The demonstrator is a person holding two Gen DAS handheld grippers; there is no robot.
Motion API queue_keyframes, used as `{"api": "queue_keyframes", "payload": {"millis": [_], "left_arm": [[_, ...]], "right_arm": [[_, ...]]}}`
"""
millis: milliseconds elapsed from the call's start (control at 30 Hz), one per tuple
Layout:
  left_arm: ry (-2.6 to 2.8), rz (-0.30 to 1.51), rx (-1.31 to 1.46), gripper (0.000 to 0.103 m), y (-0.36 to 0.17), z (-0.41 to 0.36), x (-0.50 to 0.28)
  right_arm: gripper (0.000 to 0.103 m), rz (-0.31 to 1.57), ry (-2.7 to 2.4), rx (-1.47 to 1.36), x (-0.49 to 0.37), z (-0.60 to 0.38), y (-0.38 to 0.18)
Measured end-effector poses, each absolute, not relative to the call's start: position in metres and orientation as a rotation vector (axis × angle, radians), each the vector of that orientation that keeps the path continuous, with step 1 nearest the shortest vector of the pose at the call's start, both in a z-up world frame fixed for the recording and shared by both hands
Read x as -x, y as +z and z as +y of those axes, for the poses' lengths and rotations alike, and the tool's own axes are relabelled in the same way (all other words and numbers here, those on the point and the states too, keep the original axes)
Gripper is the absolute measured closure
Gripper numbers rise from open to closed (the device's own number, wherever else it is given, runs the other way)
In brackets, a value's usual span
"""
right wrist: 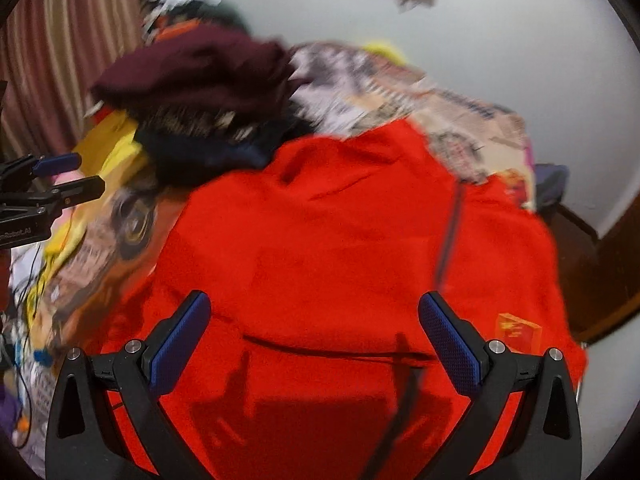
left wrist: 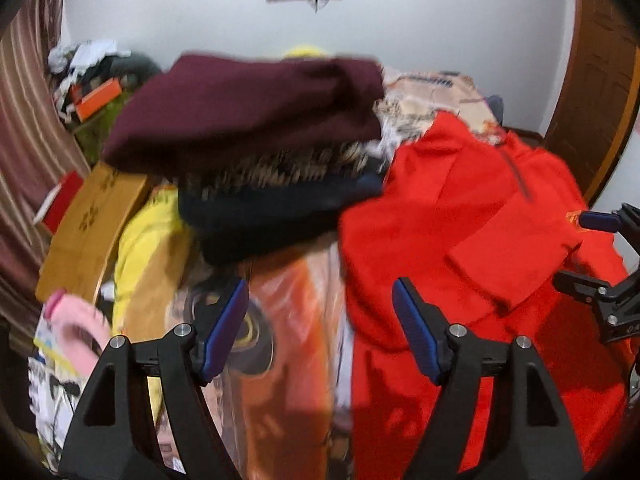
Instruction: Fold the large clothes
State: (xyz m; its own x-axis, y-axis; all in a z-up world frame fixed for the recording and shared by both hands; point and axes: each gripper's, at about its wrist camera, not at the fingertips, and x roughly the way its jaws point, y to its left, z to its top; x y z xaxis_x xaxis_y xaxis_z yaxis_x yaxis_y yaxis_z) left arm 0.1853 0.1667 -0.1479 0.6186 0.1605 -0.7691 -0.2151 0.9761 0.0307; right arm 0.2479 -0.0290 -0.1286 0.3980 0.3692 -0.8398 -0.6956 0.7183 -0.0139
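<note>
Left wrist view: left gripper (left wrist: 320, 320) gapes empty just left of the red garment (left wrist: 460, 220). Right wrist view: right gripper (right wrist: 314, 336) hangs released above that garment (right wrist: 320, 220), below the folded stack (right wrist: 200, 80). Likely between folds; next calls for pinching 2 edges.

wall (left wrist: 400, 40): white | curtain (left wrist: 24, 128): striped brown | door (left wrist: 596, 92): wooden

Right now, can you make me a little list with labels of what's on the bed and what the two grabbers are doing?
garment in front: bright red fleece garment, spread out, crumpled
stack behind it: folded maroon knit garment on top, patterned one, then dark navy one
surface: printed bedsheet
left gripper: open, holding nothing
right gripper: open, over the red garment
</note>
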Motion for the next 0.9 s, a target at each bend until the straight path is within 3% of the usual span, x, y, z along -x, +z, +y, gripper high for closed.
{"api": "queue_keyframes", "payload": {"millis": [233, 333, 600, 700, 900], "left_arm": [[0.201, 0.962, 0.124, 0.03, -0.189, 0.168, -0.174], [0.186, 0.991, 0.141, 0.03, -0.203, 0.164, -0.173], [0.148, 1.02, 0.129, 0.03, -0.21, 0.146, -0.178], [0.133, 1.023, 0.12, 0.03, -0.21, 0.14, -0.182], [0.101, 1.037, 0.11, 0.03, -0.212, 0.128, -0.192]], "right_arm": [[0.006, 1.039, 0.724, 0.499, -0.245, -0.012, -0.164], [0.02, 1.079, 0.732, 0.516, -0.248, -0.01, -0.173], [0.082, 1.111, 0.799, 0.422, -0.253, -0.014, -0.173], [0.095, 1.086, 0.798, 0.413, -0.251, -0.015, -0.169], [0.098, 0.999, 0.782, 0.348, -0.261, -0.023, -0.144]]}}
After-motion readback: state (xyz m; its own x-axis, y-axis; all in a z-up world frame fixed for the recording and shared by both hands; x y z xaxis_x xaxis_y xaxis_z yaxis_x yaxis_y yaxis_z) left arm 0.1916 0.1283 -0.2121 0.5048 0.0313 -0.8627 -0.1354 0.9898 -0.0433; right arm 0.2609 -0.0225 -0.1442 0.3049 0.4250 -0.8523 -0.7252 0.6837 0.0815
